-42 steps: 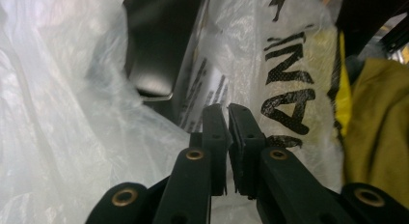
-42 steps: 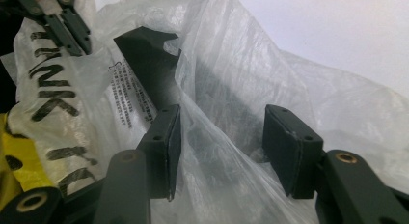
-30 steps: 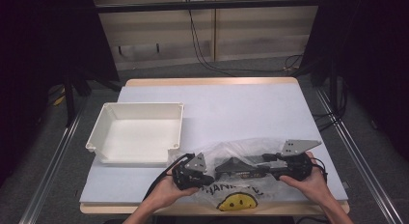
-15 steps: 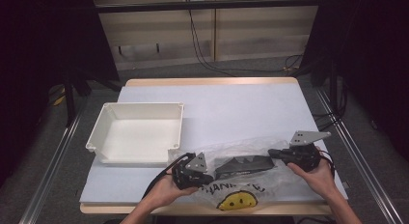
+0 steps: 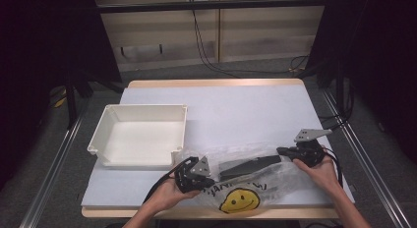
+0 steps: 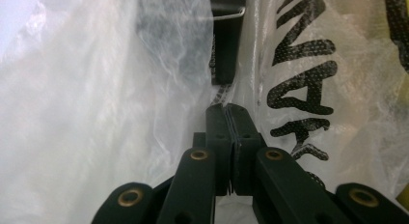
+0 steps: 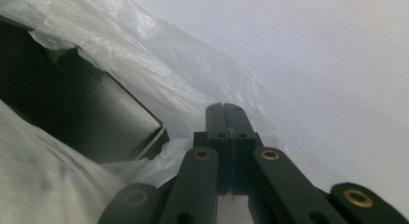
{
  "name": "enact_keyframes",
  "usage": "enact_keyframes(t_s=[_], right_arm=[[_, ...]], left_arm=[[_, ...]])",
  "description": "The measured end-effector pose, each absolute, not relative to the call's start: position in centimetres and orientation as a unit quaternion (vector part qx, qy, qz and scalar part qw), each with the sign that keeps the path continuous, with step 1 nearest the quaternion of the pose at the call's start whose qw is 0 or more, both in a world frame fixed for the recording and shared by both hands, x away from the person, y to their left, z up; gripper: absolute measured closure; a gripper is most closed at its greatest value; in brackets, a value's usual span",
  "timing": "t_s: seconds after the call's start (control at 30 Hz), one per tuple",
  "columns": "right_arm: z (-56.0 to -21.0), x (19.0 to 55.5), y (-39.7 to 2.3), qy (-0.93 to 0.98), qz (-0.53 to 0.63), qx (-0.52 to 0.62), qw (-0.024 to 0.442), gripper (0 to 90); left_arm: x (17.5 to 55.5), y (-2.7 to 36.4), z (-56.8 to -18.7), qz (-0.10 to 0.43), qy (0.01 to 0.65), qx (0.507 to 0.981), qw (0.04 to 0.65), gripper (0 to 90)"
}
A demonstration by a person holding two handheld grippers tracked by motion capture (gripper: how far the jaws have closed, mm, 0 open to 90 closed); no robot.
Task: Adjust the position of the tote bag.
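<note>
High view: both hand-held grippers pinch crinkly clear plastic bag [image 5: 246, 176] — seemingly round flat black slab [image 5: 248, 165].

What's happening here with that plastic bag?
A person holds a gripper in each hand and works on a clear plastic bag with a smiley face near the table's front edge. The left gripper and the right gripper are each shut on an end of it. A dark flat object lies inside. A white tray sits alongside.
</note>
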State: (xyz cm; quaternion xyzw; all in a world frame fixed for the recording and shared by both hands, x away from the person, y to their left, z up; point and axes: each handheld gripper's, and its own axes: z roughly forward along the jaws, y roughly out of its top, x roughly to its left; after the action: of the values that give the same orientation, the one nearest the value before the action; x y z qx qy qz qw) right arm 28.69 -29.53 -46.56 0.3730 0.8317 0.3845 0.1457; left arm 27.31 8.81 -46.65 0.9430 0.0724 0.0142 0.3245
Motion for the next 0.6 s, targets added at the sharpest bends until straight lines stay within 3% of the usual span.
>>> enact_keyframes(t_s=[0.23, 0.5, 0.6], right_arm=[[-48.2, 29.3, -30.2, 0.839, 0.357, 0.384, 0.143, 90.0], [-47.6, 29.1, -30.1, 0.834, 0.370, 0.379, 0.156, 90.0], [-46.4, 28.8, -30.8, 0.815, 0.402, 0.387, 0.157, 78.6]], left_arm=[[27.0, 9.4, -46.7, 0.019, 0.077, 0.942, 0.325, 90.0], [27.4, 9.6, -46.8, 0.008, 0.094, 0.936, 0.339, 90.0], [27.3, 9.4, -46.3, 0.005, 0.096, 0.930, 0.355, 90.0]])
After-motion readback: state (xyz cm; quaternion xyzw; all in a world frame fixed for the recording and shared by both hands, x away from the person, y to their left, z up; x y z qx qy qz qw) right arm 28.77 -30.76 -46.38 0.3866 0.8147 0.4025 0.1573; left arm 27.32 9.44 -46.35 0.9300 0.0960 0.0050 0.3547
